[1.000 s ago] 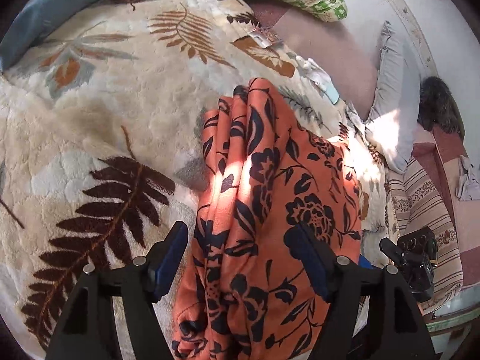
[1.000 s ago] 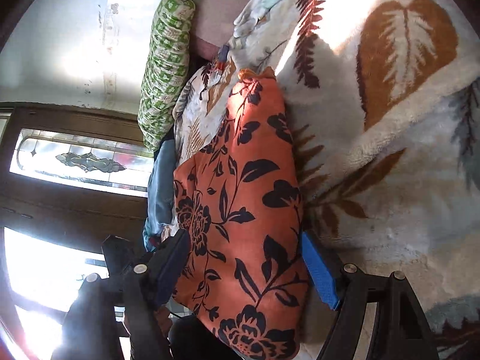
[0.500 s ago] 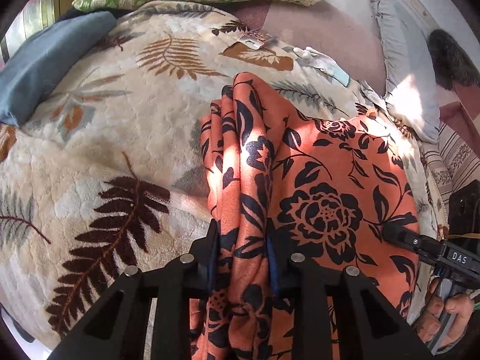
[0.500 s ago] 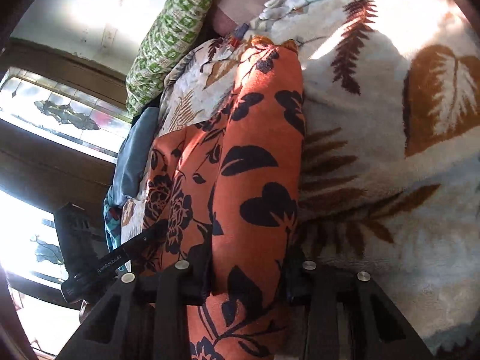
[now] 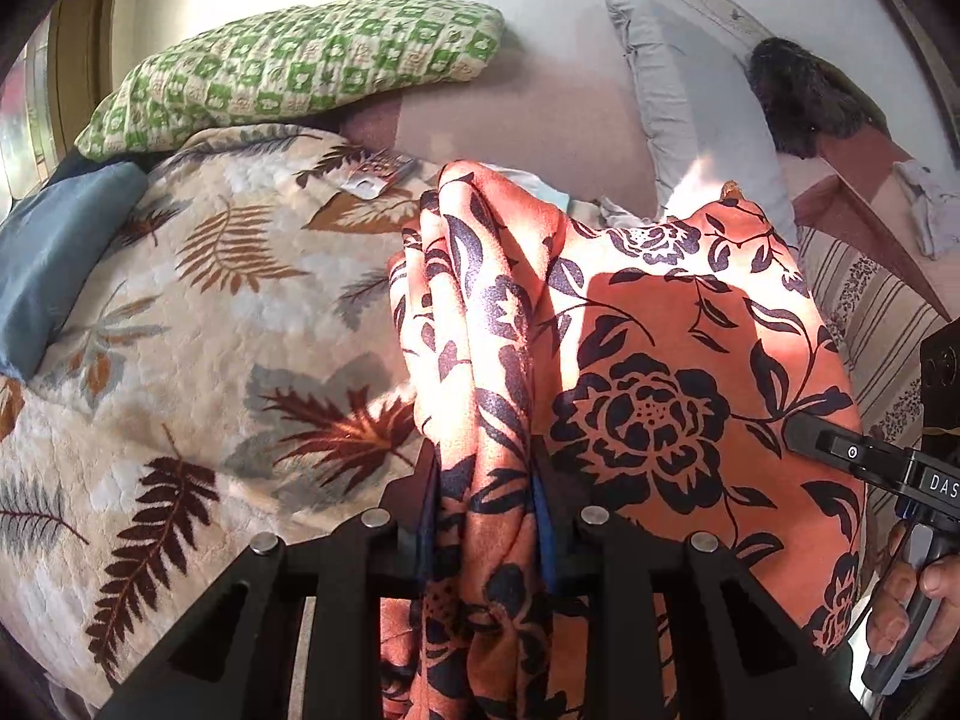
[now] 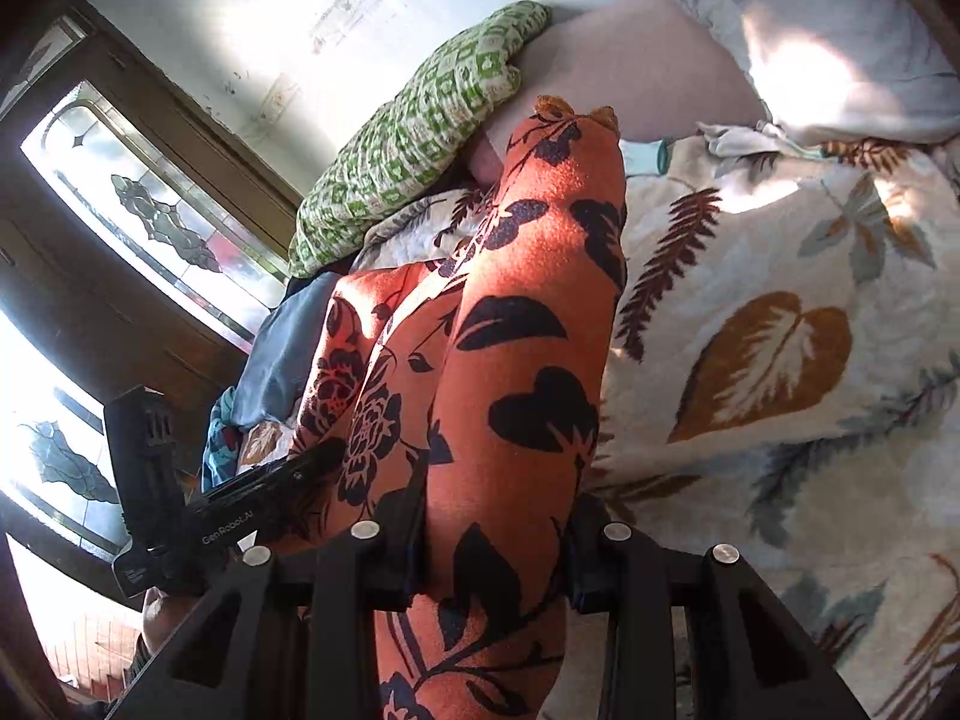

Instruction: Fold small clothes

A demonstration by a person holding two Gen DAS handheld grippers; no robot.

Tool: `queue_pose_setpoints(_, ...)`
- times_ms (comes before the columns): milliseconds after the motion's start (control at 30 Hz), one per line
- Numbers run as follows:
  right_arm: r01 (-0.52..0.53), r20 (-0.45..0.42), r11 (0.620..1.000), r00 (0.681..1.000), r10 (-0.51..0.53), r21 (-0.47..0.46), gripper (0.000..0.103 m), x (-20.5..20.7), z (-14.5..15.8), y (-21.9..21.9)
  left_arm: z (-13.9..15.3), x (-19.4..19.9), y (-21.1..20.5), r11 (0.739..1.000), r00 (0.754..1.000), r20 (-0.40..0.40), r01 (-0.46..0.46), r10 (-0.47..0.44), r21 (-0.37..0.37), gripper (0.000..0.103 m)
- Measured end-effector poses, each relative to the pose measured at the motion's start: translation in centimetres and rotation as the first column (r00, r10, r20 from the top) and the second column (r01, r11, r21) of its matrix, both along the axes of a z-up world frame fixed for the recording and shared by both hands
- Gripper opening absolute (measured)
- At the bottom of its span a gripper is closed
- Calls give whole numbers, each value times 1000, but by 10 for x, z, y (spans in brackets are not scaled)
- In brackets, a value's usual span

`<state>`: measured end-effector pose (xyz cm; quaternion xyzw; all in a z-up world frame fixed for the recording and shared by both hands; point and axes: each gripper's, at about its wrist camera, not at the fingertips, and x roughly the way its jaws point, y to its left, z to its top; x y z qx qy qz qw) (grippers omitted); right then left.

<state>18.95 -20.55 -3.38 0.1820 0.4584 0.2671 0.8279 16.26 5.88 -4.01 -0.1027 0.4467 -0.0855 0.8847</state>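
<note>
Gripping bunched edges of the orange floral garment (image 5: 648, 360), the left hand-held gripper (image 5: 483, 516) and right hand-held gripper (image 6: 495, 546) are both clamping it, holding it stretched above the leaf-patterned blanket (image 5: 198, 324), likely for folding it over.

Both grippers' fingers (image 5: 429, 516) now clamped on orange floral garment (image 5: 648, 360), lifted.

Strong sunlight pouring through stained-glass window (image 6: 138, 210), blowing out glass; dappled shadows falling across orange cloth (image 5: 648, 372); fisheye edges curving, darkening.
</note>
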Motion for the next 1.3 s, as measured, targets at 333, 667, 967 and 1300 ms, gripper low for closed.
queue_pose_setpoints(333, 80, -34, 997, 996, -81, -9, 36, 29, -32, -41, -39, 45, -46, 999, 999, -41, 21, -20, 42, 28)
queue_pose_setpoints(667, 199, -128, 975, 969, -211, -99, 69, 46, -112, -60, -79, 47, -39, 993, 994, -103, -28, 40, 116, 62)
queue_pose_setpoints(967, 145, -75, 968, 988, -132, 205, 82, 3, -56, -53, -62, -2, -44, 980, 998, -46, -28, 38, 196, 75)
queue_pose_setpoints(1300, 149, -157, 985, 979, -133, 91, 83, -22, -71, -31, -69, -27, -38, 971, 992, -113, -29, 57, 239, 76)
